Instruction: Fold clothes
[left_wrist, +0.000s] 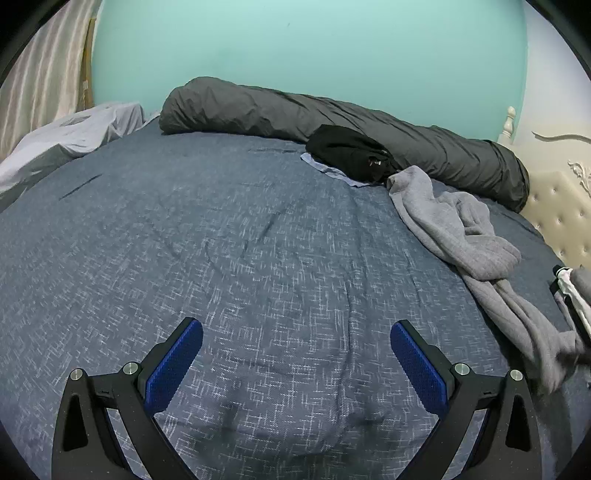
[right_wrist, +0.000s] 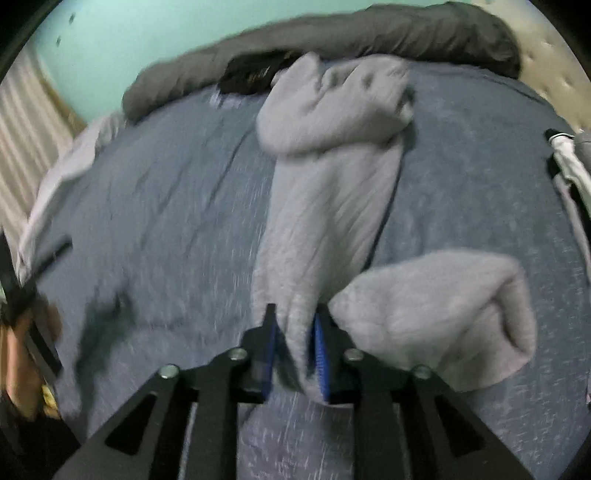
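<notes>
Bed (left_wrist: 221, 240), one, covered in a blue cross-hatched spread. Grey garment (right_wrist: 332, 206), one, a fleecy piece of clothing lying crumpled along the right part of the bed, stretched from near the far bedding toward the near edge; its kind cannot be told from the folds. Right gripper (right_wrist: 295, 347), one, jaws drawn narrow with a bunched fold of the grey garment pinched between the two blue pads; a second lobe of the same garment bulges just to its right. Left gripper (left_wrist: 295, 354), one, jaws spread wide, nothing between them, hovering over bare spread well apart from the garment. Rolled dark grey duvet (left_wrist: 332, 129), one, lying along the far side against the teal wall (left_wrist: 295, 44). Black garment (left_wrist: 347, 155), one, resting against the duvet on top of a light blue cloth (left_wrist: 325, 170), of which only an edge shows. Pale sheet (left_wrist: 74, 129), one, heaped at the far left, partly cut off. Cream tufted headboard (left_wrist: 557, 214), one, at the right. A black-and-white item (left_wrist: 569, 291) at the right rim is cut off and unidentifiable. The right wrist view is motion-blurred throughout; a hand (right_wrist: 22, 354) at its left edge is barely legible.
</notes>
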